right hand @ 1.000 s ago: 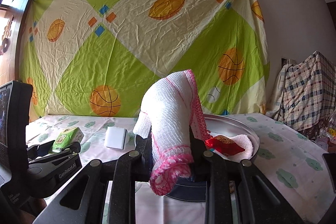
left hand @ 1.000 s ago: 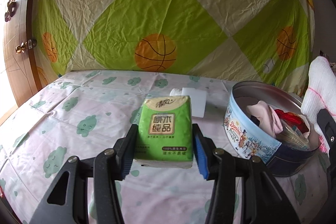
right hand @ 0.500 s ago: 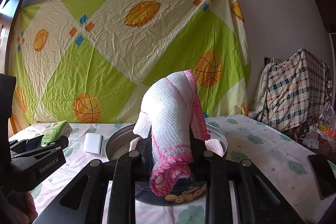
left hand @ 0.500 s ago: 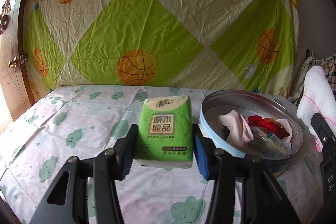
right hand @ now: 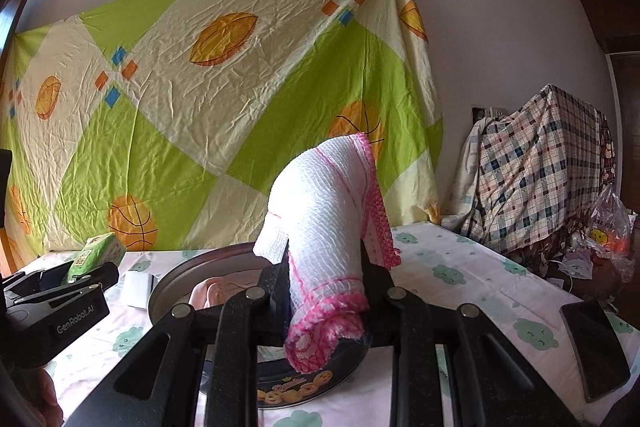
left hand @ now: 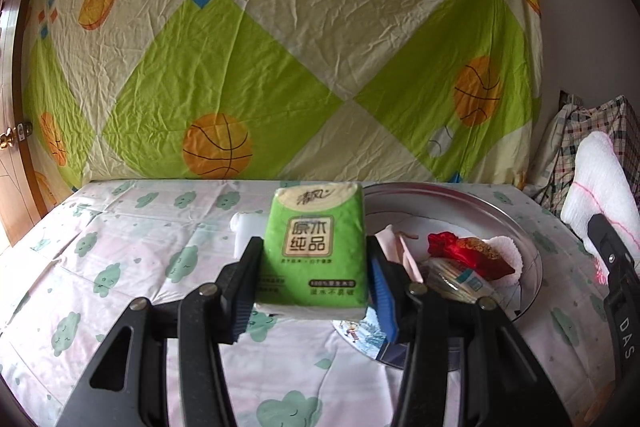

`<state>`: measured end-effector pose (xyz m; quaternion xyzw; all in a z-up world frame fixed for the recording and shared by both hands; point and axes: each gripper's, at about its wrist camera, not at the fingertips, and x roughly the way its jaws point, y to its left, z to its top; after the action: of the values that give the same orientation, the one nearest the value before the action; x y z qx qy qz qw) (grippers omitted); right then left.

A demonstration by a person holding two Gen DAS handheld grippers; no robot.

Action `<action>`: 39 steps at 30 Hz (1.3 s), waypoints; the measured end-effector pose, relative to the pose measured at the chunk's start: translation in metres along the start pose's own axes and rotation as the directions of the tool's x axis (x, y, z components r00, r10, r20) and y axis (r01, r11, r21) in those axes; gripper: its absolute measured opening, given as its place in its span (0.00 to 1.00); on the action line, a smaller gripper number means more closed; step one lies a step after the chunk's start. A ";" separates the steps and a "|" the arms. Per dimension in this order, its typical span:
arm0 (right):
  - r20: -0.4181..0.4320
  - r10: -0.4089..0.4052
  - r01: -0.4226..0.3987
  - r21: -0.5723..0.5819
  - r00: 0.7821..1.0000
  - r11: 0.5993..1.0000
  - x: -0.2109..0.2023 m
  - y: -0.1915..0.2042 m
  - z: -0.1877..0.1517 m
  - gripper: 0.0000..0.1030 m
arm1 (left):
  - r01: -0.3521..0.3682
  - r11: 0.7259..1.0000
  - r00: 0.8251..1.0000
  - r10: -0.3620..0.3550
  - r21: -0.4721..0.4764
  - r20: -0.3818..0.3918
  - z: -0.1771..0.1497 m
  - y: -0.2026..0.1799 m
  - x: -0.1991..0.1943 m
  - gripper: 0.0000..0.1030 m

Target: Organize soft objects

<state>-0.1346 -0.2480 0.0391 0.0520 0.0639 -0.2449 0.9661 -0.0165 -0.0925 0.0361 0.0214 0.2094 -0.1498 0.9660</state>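
My left gripper [left hand: 314, 283] is shut on a green tissue pack [left hand: 316, 247], held upright above the table just left of a round cookie tin [left hand: 520, 227]. The tin holds a pink cloth [left hand: 404, 251], a red pouch [left hand: 468, 253] and a white cloth. My right gripper [right hand: 326, 287] is shut on a folded white towel with pink edging [right hand: 328, 227], which stands up and droops forward over the tin [right hand: 168, 287]. In the right wrist view the left gripper [right hand: 56, 303] and its green pack [right hand: 96, 253] show at the far left. In the left wrist view the towel [left hand: 600, 187] shows at the right edge.
A small white packet [left hand: 248, 227] lies on the cloud-print tablecloth [left hand: 120, 267] behind the pack. A dark phone [right hand: 596, 343] lies on the table at the right. A plaid-covered pile [right hand: 540, 167] and a plastic bag [right hand: 608, 223] stand beyond the table's right end. A patterned sheet hangs behind.
Both grippers have shifted right with their loads still gripped. The tin now sits closer to the middle of the left wrist view and lower and further left in the right wrist view.
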 end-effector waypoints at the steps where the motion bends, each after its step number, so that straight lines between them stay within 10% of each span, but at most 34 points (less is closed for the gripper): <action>1: 0.002 -0.005 0.005 0.001 1.000 1.000 0.001 -0.003 0.001 0.26 | 0.004 1.000 1.000 -0.004 0.004 0.000 0.001 -0.004 0.001 0.48; 39: -0.091 -0.055 0.051 -0.044 0.994 0.998 0.106 -0.023 0.015 0.26 | 0.102 0.995 0.991 -0.100 0.021 -0.084 0.007 -0.081 0.074 0.48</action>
<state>-0.0524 -0.3197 0.0363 0.0416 0.1150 -0.2665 0.9560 0.0266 -0.1911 0.0133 0.0293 0.2484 -0.2000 0.9473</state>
